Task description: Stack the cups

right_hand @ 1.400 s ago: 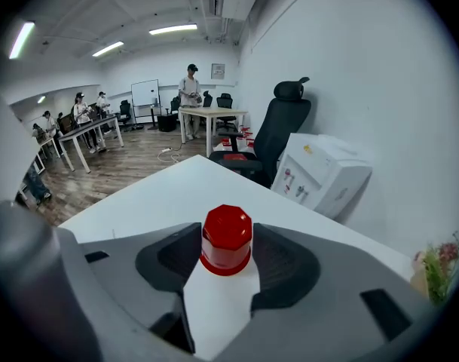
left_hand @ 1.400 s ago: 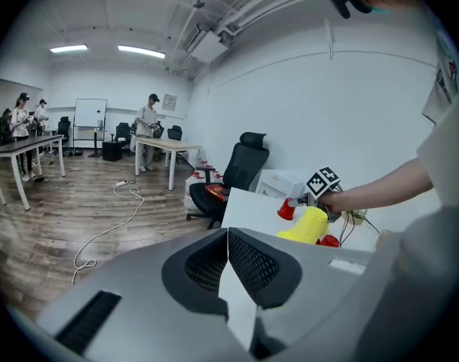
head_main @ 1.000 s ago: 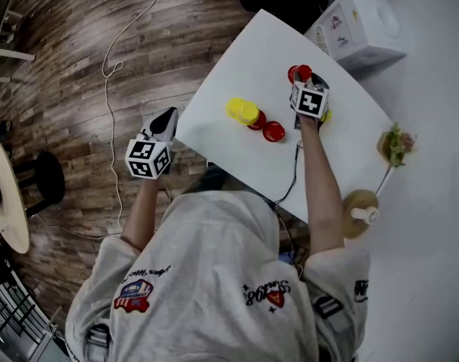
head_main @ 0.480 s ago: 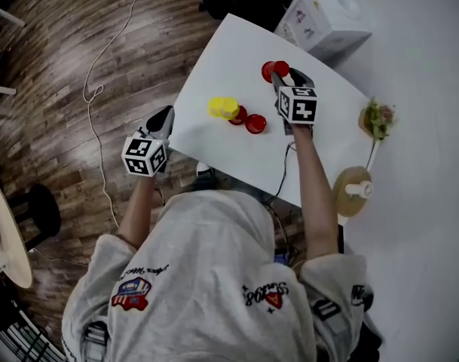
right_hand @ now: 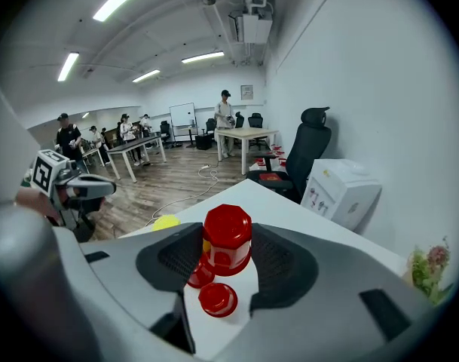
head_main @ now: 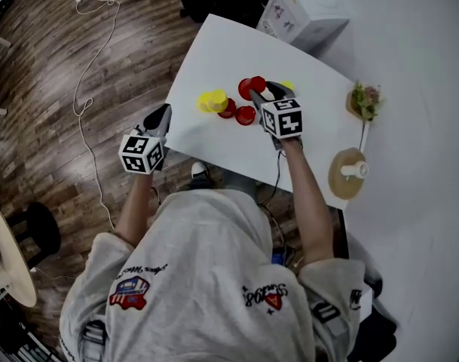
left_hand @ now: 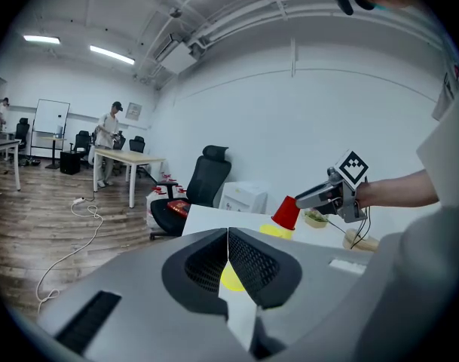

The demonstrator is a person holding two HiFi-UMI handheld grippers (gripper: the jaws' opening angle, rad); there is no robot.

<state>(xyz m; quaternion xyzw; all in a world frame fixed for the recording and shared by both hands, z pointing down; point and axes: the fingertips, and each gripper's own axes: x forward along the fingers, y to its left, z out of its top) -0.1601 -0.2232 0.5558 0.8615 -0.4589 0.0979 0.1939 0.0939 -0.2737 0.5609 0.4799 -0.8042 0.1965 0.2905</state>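
Stacking looks barely begun. The right gripper point(right_hand: 227, 234) holds one red plastic cup point(right_hand: 227, 249) upside down, its jaws partway closed and pressing on the cup's sides, raised over the middle of the white table point(head_main: 214, 51). Two more red plastic cups point(head_main: 246, 115) stand upside down side by side on the surface below it. The yellow plastic cups point(head_main: 212, 100) sit just beside them, toward the edge that faces the left gripper point(head_main: 163, 118). No red cup rests on another yet; whether the yellow ones are nested I cannot tell. The left gripper hangs off that edge, jaws together on nothing

The right gripper view shows the pads on the held cup and the two loose red cups right under it, which the head view largely hides behind the marker cube. The left gripper view alone shows the held cup from the side, mouth down and lifted off the surface
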